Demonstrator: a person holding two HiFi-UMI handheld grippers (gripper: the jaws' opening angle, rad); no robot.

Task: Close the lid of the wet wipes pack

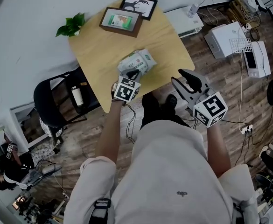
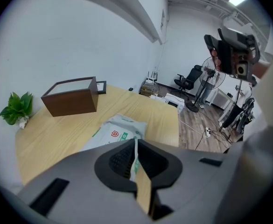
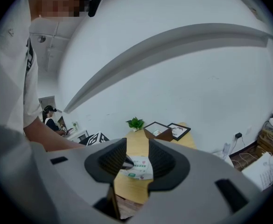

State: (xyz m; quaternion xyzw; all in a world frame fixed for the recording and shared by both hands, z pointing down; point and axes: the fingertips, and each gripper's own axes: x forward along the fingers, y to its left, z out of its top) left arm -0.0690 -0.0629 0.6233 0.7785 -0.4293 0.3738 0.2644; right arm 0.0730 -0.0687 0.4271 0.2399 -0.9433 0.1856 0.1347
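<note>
pack: wet wipes pack (image 1: 137, 62) flat on tabletop (image 1: 164, 36), near its front edge | left gripper (image 1: 132, 74): just over the pack's near end, jaws clenched, empty | right gripper (image 1: 179, 78): off the tabletop, jaws spread, empty | handling: probably light, soft, slick film; lid likely the only stiff part, so press there, don't pinch | lid: cannot tell whether it is open

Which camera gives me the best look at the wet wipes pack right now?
Head view: nearly all of the wet wipes pack shows from above. Left gripper view shows only its far part beyond the jaws; right gripper view, a small distant patch.
</note>
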